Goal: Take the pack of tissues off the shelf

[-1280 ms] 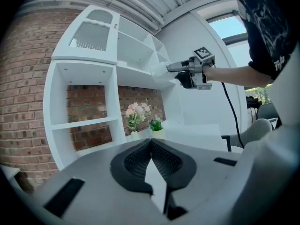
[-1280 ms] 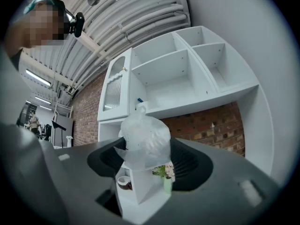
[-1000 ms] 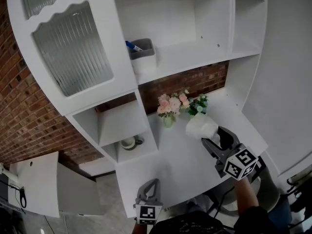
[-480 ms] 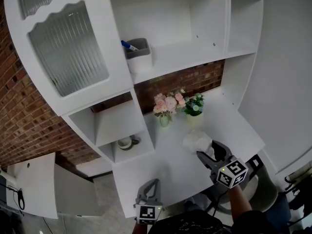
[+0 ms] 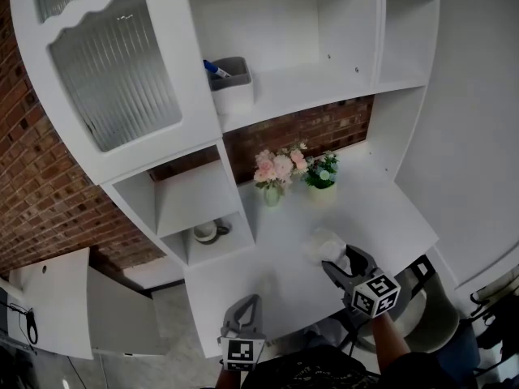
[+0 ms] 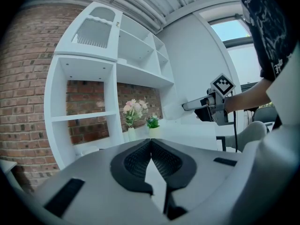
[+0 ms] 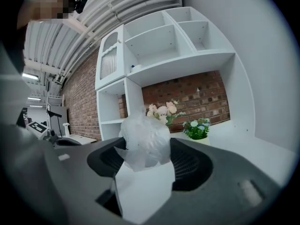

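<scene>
The pack of tissues (image 5: 322, 244) is a white, crinkly plastic-wrapped pack, held low over the white desk (image 5: 284, 278) in front of the shelves. My right gripper (image 5: 336, 258) is shut on it. In the right gripper view the pack (image 7: 145, 168) fills the gap between the dark pads (image 7: 192, 165), its bunched top sticking up past them. My left gripper (image 5: 246, 305) hangs at the desk's front edge. Its jaws are shut on nothing, as the left gripper view (image 6: 151, 145) shows, and the right gripper (image 6: 206, 104) appears there off to the right.
A vase of pink flowers (image 5: 273, 173) and a small green potted plant (image 5: 322, 175) stand at the back of the desk. A grey bin (image 5: 231, 87) with a blue-capped pen sits on the shelf above. A cup (image 5: 207, 232) sits in the low cubby. A ribbed-glass door (image 5: 113, 71) stands at the left.
My right gripper has carried the tissue pack down and toward the desk's front edge, away from the flowers. The left gripper has stayed put.
</scene>
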`<state>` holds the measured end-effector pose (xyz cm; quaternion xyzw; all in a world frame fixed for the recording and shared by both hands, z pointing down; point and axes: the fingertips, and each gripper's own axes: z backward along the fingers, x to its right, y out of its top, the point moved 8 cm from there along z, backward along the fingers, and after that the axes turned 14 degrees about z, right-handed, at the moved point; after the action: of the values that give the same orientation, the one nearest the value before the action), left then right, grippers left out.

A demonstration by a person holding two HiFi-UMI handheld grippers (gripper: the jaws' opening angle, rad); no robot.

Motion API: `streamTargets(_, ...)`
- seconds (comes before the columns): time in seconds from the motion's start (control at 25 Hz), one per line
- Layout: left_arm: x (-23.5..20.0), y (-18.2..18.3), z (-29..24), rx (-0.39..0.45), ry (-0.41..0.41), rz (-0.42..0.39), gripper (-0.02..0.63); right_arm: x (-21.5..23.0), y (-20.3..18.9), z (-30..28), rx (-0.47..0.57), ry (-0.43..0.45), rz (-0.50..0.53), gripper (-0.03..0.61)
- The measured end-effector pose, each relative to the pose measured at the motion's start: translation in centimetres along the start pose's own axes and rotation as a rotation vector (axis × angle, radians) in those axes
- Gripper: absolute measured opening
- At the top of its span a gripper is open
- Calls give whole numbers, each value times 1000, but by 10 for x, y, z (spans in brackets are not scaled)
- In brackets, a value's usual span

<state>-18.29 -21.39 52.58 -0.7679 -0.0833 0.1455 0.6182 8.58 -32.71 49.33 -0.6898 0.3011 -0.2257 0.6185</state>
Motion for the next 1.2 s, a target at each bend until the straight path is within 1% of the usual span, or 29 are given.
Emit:
streamTargets(0.24,5,-3,2,-22,-13,-15,9,-5,-24,3,-43,-8,-43,284)
streamTargets(0.4,7,-6,1,-21,-11,-6,9,-8,-41,3,-108,-12,-22,284)
streamTargets(0.52,10,-6,1,-20,-18,1,8,-9,-53,2,-135,-21,-27,284)
streamTargets(0.6,12,-7,2,-24,-23,-9,9,-10,-65,2,-155,-27,-38,283)
streamTargets(0.76,16,-11,5,-44,-32,-62,9,-9,-85,-2,-213,-27,-39,281)
streamTargets(0.96,19,-12,6,-50,-45,-73,8,-11,-98,-8,-229,-37,-73,281)
streamTargets(1.08,18,-8,6,-46,-38,-71,8,-12,-102,-20,-255,-28,-58,281)
streamTargets(1.2,16,-7,6,-42,-34,-72,9,-15,-107,-30,-285,-19,-65,281)
